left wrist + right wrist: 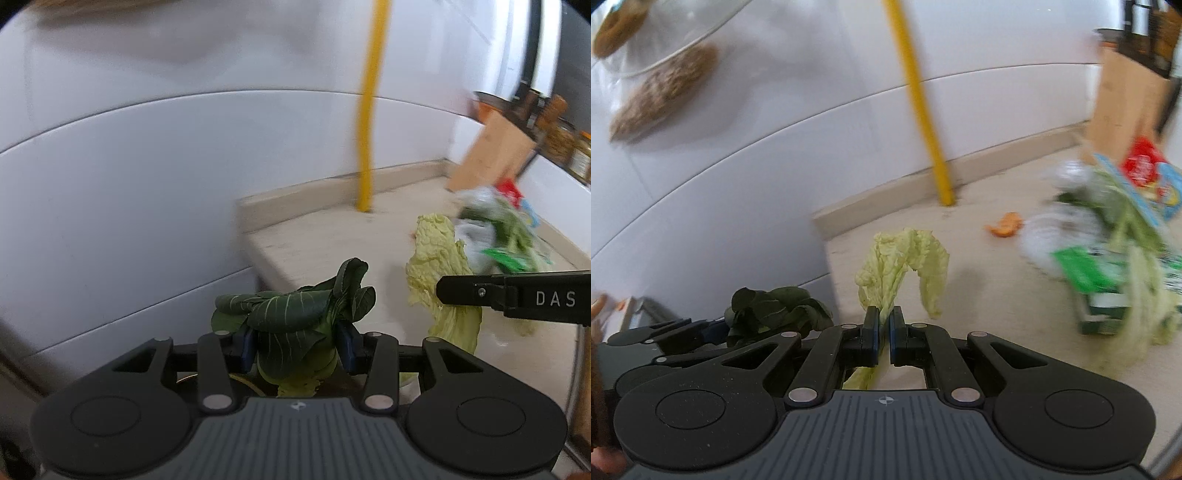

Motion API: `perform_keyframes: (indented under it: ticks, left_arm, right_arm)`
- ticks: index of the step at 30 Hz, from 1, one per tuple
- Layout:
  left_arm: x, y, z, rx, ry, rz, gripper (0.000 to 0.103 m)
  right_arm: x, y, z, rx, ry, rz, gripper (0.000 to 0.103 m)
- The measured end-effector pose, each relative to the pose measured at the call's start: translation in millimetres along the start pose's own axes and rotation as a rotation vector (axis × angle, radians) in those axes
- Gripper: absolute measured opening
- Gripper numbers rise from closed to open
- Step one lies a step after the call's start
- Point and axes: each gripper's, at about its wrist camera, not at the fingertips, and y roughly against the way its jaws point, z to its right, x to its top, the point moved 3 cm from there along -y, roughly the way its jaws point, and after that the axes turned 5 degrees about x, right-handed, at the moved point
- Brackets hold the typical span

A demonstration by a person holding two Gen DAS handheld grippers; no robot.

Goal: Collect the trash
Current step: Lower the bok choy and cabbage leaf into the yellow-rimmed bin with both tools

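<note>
Dark bok choy (291,325) and pale cabbage leaf (905,258), apparently wilted.

Home kitchen: tiled wall (110,184), stone counter (314,236), spice jars (565,140).

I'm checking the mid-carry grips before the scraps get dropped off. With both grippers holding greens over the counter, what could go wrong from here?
The right gripper pinches only a thin strip of the pale cabbage leaf; the floppy top could tear or slip free. The left gripper holds the dark bok choy near its base, so loose outer leaves may drop. The grippers are close together, so the two loads could snag.
</note>
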Motion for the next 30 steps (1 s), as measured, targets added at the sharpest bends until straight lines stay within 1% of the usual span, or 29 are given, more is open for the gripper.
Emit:
perform_keyframes:
  ticks: [5, 11, 20, 24, 27, 29, 30]
  left_arm:
    - [-8, 0, -32, 0.066, 0.053, -0.018, 0.037]
    - [-20, -8, -62, 0.125, 0.100, -0.057, 0.037]
    - [-40, -36, -96, 0.189, 0.140, -0.145, 0.037]
    - [-45, -50, -106, 0.202, 0.147, -0.187, 0.038]
    - [-48, -59, -111, 0.217, 0.160, -0.217, 0.038]
    - [-50, -63, -115, 0.220, 0.167, -0.229, 0.038]
    - [-50, -65, -116, 0.225, 0.169, -0.236, 0.039]
  right_arm:
    - [0, -27, -28, 0.064, 0.047, -0.046, 0.007]
    - [-5, -62, -57, 0.124, 0.090, -0.113, 0.007]
    - [-19, -128, -86, 0.159, 0.124, -0.239, 0.008]
    - [-27, -152, -91, 0.163, 0.115, -0.295, 0.008]
    - [-31, -170, -93, 0.153, 0.106, -0.328, 0.011]
    - [-33, -181, -94, 0.149, 0.103, -0.351, 0.015]
    - [-34, -185, -95, 0.147, 0.102, -0.359, 0.015]
